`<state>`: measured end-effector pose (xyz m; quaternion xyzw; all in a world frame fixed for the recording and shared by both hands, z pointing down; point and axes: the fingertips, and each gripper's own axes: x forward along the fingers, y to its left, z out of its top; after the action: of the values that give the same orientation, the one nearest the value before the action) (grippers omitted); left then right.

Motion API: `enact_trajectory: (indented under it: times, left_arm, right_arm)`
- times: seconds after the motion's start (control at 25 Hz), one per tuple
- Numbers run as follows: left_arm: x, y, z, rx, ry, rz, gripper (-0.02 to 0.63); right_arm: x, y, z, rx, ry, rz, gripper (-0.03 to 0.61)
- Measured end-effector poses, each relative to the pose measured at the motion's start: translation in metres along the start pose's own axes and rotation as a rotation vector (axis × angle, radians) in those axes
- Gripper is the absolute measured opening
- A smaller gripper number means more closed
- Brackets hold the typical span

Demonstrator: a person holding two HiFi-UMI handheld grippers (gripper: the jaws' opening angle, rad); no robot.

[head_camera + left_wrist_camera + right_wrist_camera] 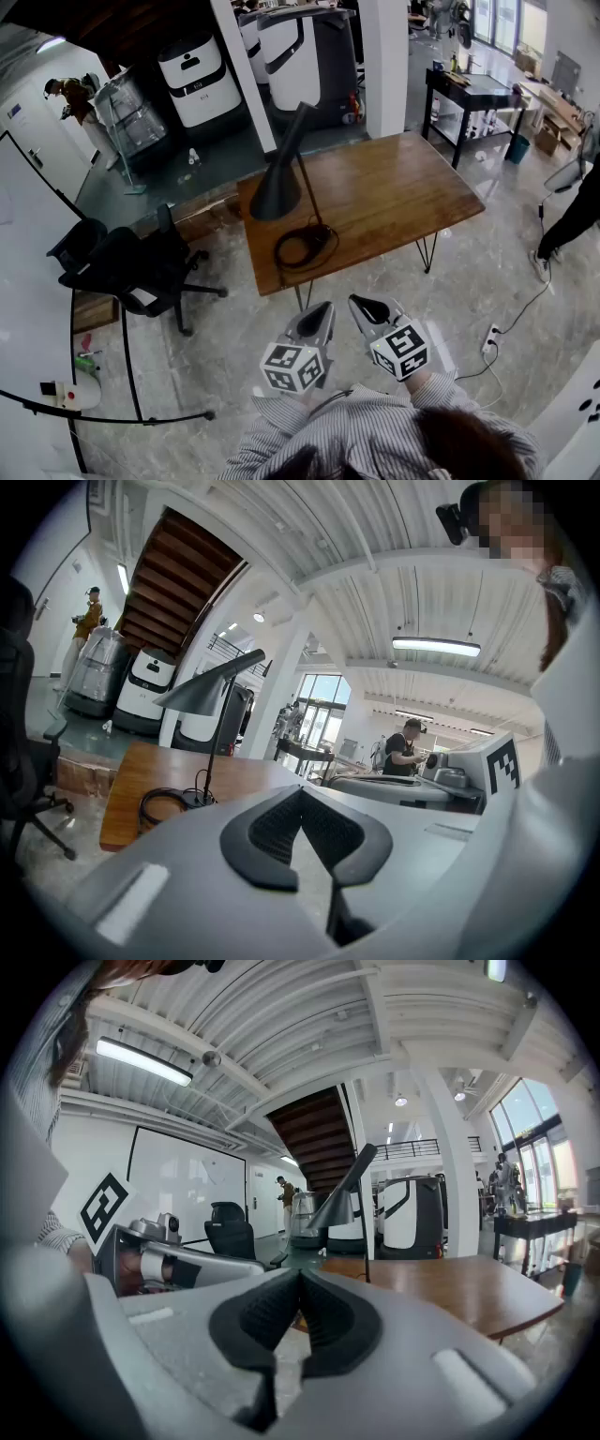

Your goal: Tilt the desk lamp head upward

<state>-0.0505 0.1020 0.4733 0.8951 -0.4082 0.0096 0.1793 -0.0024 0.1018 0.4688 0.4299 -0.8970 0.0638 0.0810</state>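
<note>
A black desk lamp (281,183) stands at the left end of a wooden table (394,192), its cone head (272,195) pointing down and its cord coiled round the base (302,246). Both grippers hang in front of the table, well short of the lamp. My left gripper (322,309) is shut and empty, and my right gripper (360,304) beside it is also shut and empty. From the left gripper view the lamp (211,691) shows far ahead past the closed jaws. In the right gripper view the lamp head (336,1208) stands beyond the closed jaws.
A black office chair (131,267) stands left of the table. White machines (197,80) line the back wall, and a dark side table (473,94) sits at the back right. A cable with a power strip (489,339) lies on the floor at right. People stand farther off.
</note>
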Motion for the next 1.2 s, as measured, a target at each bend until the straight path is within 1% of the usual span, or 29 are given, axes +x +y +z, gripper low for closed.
enact_trajectory:
  times: [0.16,0.56,0.76,0.84,1.0,1.08,1.2]
  left_arm:
    - [-0.002,0.002,0.001,0.003,-0.005,0.005,0.005]
    - [-0.001,0.002,-0.002,0.010,0.003,0.010,0.005]
    - [0.007,0.001,-0.002,0.017,0.001,0.011,0.005]
    - [0.014,0.004,-0.002,0.024,-0.004,0.026,0.005]
    - [0.027,0.013,0.001,0.052,-0.015,0.074,0.005]
    - [0.035,0.018,0.003,0.067,-0.021,0.102,0.009]
    - [0.049,0.026,0.001,0.079,-0.018,0.135,0.034]
  right_arm:
    - [0.002,0.003,0.002,-0.020,0.000,0.002,0.002]
    - [-0.001,0.006,0.000,-0.014,0.002,0.001,0.002]
    - [-0.002,-0.002,0.001,-0.014,0.001,0.003,0.002]
    - [-0.002,-0.009,0.004,-0.043,-0.005,0.013,0.002]
    - [-0.007,-0.030,0.018,-0.144,-0.045,0.026,0.002]
    - [-0.009,-0.042,0.023,-0.183,-0.055,0.016,0.002]
    - [-0.012,-0.060,0.024,-0.219,-0.054,-0.010,0.003]
